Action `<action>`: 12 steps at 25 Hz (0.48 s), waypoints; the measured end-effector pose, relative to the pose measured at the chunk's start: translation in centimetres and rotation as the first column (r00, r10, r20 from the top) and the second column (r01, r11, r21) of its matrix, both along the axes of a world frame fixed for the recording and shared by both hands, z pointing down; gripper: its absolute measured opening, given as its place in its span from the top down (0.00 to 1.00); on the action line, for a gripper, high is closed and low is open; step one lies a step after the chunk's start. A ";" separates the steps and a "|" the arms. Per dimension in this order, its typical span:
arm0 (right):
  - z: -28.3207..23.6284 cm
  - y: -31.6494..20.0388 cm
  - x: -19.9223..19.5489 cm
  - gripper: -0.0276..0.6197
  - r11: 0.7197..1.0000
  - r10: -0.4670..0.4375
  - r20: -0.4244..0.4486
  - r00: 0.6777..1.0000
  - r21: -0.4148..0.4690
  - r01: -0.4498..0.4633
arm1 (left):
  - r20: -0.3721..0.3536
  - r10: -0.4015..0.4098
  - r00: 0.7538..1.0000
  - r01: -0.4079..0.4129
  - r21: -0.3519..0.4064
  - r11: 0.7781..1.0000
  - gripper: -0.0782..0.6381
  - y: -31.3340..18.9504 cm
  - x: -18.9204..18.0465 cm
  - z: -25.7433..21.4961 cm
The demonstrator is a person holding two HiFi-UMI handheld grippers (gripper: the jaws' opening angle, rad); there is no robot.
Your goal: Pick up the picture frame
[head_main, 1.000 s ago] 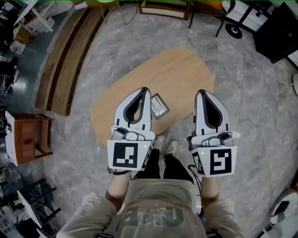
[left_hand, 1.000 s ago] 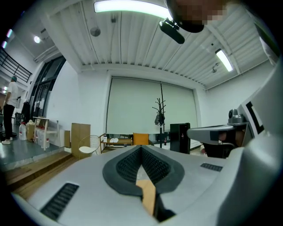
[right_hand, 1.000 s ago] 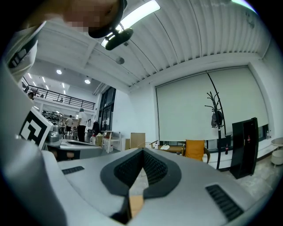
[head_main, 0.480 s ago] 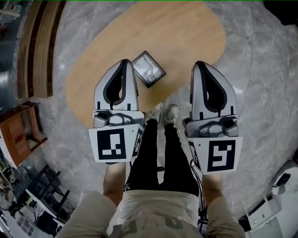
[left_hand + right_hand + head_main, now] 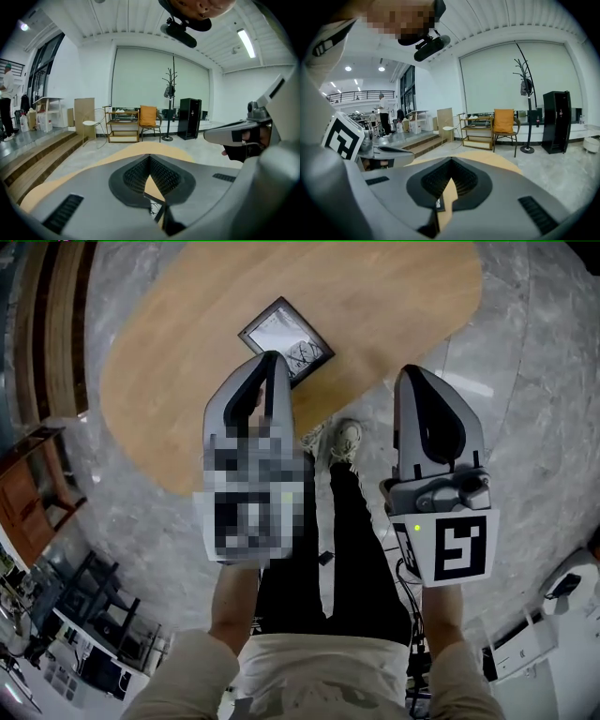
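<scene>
Seen from the head view, steeply down: a low oval table (image 5: 169,324) with the picture frame (image 5: 286,338) lying flat near its close edge, one corner turned toward the feet. Holds the left gripper (image 5: 272,360) with its tip overlapping the picture frame's near side, likely lined up as the picking tool; touching or hovering cannot be told. Keeps the right gripper (image 5: 418,373) by the table's edge, apart from the picture frame, probably just carried alongside. Both tips pressed together. Seen from the left gripper view: jaws meeting at the tip, pinching nothing, and through the slot under the pads a dark-edged corner of the picture frame (image 5: 153,209) on tan wood; aimed right, then, but must spread before any grasp. Seen from the right gripper view: likewise closed and empty, with only the table (image 5: 449,194) through the slot and no clear sight of the picture frame, which fits a supporting role. Judged an approach, with the picture frame not yet lifted
</scene>
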State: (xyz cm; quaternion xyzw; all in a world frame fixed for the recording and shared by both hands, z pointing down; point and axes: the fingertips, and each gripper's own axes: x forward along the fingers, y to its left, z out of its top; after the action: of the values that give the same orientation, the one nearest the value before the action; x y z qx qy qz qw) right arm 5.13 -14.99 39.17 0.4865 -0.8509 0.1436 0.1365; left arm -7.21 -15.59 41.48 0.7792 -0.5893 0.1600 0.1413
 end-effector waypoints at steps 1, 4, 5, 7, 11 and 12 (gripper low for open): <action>0.6 0.2 0.0 0.95 1.000 -0.005 0.008 1.000 -0.016 0.005 | -0.002 -0.005 1.000 0.005 -0.007 1.000 0.88 0.1 0.0 0.5; 1.5 0.7 0.1 0.95 0.998 0.007 0.054 0.999 -0.058 -0.004 | -0.011 -0.018 1.000 0.018 -0.015 1.000 0.88 0.4 0.1 1.1; 1.6 0.7 0.1 0.95 0.998 0.017 0.063 0.998 -0.065 -0.013 | -0.010 -0.020 1.000 0.020 -0.016 1.000 0.88 0.5 0.1 1.1; 1.7 0.8 0.3 0.95 0.997 0.031 0.062 0.998 -0.071 -0.027 | -0.007 -0.029 1.000 0.029 -0.016 0.999 0.88 0.5 0.0 1.0; 2.0 0.9 1.1 0.95 0.996 0.036 0.053 0.998 -0.084 -0.032 | 0.027 -0.036 0.999 0.037 -0.035 0.999 0.88 0.4 -0.2 1.5; 2.0 1.0 1.3 0.95 0.996 0.036 0.055 0.998 -0.088 -0.031 | 0.044 -0.027 0.999 0.029 -0.044 0.999 0.88 0.3 -0.1 1.8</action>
State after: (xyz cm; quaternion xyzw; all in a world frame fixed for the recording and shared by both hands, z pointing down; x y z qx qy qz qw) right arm 6.40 -14.02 41.19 0.4900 -0.8391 0.1966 0.1309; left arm -7.33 -15.27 43.31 0.7638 -0.5994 0.1882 0.1480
